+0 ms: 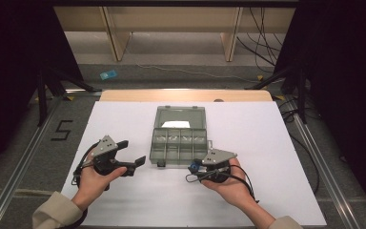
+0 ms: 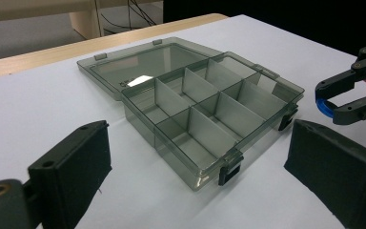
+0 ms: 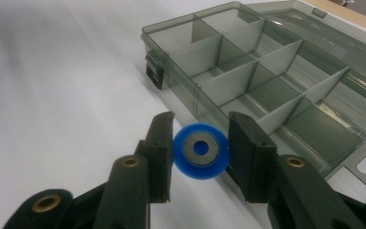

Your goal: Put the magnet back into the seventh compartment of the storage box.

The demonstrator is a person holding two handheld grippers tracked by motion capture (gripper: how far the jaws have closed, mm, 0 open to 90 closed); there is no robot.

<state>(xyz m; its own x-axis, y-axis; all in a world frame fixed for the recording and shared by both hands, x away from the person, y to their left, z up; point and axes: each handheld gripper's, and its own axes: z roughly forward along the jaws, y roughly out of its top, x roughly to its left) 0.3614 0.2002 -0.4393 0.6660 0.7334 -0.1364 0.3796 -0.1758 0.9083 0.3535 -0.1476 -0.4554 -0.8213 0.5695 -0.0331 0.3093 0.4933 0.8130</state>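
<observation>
White-covered desk [image 1: 267, 143] on grey floor, dark curtains at both sides. Blue wheel [image 3: 200, 150] is clamped in right hand-held gripper [image 3: 200, 143], just beside open compartment box [image 1: 178, 138]; left hand-held gripper [image 1: 129, 152] is held open nearby.

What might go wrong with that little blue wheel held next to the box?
The right gripper pinches the round blue wheel only by its edges, so it might slip out and roll off. The box has small compartments, so a drop could land in the wrong one. Bumping the light box could shift it.
</observation>
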